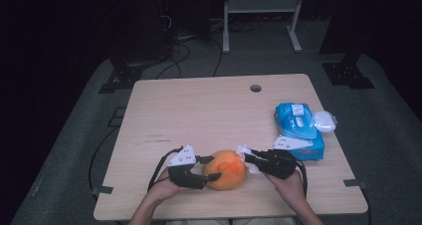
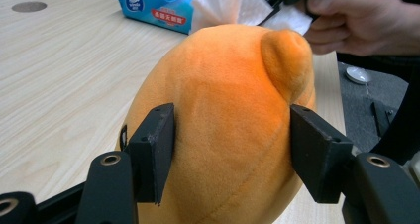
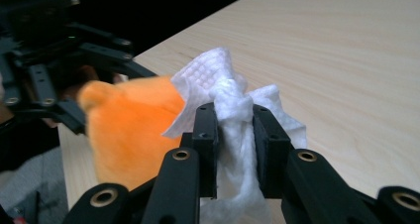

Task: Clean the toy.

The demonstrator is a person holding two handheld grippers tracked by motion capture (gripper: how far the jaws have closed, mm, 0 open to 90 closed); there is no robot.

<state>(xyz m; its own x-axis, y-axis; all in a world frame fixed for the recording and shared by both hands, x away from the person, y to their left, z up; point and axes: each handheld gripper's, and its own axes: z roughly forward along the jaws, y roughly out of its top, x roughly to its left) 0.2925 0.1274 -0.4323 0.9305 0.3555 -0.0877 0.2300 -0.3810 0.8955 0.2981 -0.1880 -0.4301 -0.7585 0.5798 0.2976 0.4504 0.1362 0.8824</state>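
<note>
An orange plush toy (image 1: 226,168) lies near the table's front edge. My left gripper (image 1: 210,168) is shut on it from the left; in the left gripper view both pads press into the plush toy (image 2: 228,115). My right gripper (image 1: 250,159) comes in from the right, shut on a crumpled white wipe (image 1: 245,153). In the right gripper view the wipe (image 3: 233,115) bunches between the jaws and its loose end lies against the plush toy (image 3: 133,130). The left gripper (image 3: 49,85) shows dark behind the toy there.
A blue pack of wet wipes (image 1: 298,130) lies at the table's right side, with a small white lidded item (image 1: 324,120) beside it. A round cable hole (image 1: 255,88) sits near the far edge. The wooden table (image 1: 199,115) is bare across its left half.
</note>
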